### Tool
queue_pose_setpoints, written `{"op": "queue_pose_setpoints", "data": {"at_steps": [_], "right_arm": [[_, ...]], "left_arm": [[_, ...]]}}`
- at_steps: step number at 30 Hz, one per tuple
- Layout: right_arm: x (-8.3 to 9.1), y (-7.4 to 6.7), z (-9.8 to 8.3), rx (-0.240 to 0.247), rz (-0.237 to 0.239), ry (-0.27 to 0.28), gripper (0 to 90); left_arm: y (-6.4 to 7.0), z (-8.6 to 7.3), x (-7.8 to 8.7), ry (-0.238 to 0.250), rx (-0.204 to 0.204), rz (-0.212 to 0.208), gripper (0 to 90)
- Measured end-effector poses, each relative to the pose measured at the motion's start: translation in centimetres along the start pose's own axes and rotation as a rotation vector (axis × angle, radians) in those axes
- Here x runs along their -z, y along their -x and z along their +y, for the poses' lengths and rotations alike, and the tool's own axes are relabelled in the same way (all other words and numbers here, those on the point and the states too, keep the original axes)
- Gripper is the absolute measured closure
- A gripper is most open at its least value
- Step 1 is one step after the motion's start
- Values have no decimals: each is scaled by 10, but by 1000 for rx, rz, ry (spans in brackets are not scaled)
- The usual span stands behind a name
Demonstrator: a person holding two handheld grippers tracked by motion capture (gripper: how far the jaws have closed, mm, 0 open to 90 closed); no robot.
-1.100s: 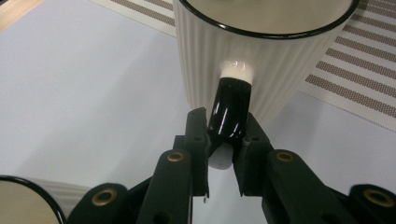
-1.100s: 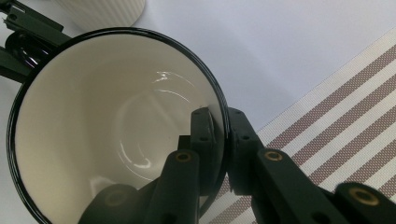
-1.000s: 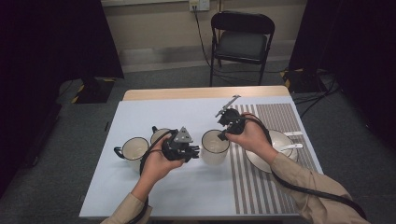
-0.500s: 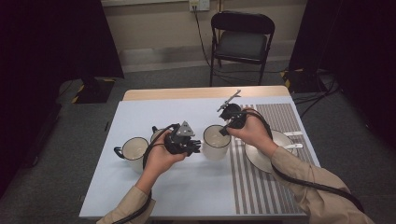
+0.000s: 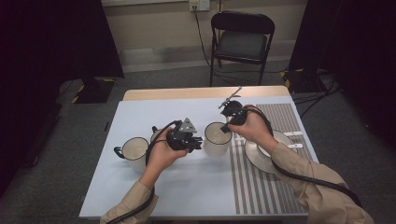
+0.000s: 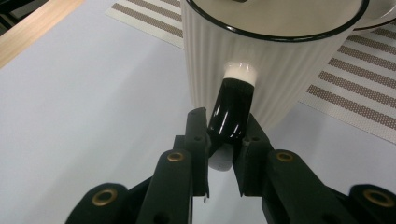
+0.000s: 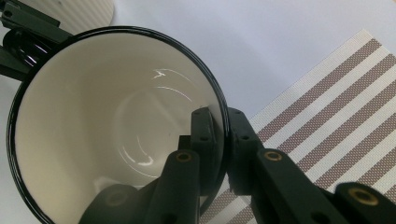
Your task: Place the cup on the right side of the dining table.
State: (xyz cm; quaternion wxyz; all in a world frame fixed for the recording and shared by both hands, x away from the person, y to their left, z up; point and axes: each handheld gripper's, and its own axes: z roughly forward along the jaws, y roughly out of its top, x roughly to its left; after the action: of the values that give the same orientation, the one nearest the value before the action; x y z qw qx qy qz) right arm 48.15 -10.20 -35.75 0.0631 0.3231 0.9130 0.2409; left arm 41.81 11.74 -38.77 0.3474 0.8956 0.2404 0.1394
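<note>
Near the middle of the pale blue table mat [image 5: 187,182]: a ribbed cream ceramic mug with a thin black rim [image 5: 217,139], standing upright just beside the left edge of the brown-and-white striped placemat [image 5: 261,186]

Left gripper [image 6: 223,140]: jaws pinching the mug's glossy black handle [image 6: 232,109], one jaw on each side of it; seen in the high view [image 5: 198,142] coming in level from the mug's left

Right gripper [image 7: 219,135]: jaws clamped on the mug's rim, one jaw inside against the cream inner wall, the other outside; seen from above [image 5: 228,127] at the mug's far right side, reaching down to it

Inside of the mug [image 7: 116,126]: bare and shiny

To the left on the mat: a second cream mug with a black handle [image 5: 134,152], upright, well apart from the gripped one

On the striped placemat: a white round plate [image 5: 259,156], partly hidden under the right forearm

Beyond the table: a black folding chair [image 5: 242,42]
</note>
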Motion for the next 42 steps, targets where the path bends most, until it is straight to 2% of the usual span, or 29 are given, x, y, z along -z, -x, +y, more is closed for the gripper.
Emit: {"op": "queue_pose_setpoints", "data": {"at_steps": [11,42], "right_arm": [[-1,7,3,-8,-5,-5,836],[0,24,13,-22,-25,-21,836]], "left_arm": [[-5,5,-5,-11,-2,9,780],[-18,17,-16,-1,32,30,777]]}}
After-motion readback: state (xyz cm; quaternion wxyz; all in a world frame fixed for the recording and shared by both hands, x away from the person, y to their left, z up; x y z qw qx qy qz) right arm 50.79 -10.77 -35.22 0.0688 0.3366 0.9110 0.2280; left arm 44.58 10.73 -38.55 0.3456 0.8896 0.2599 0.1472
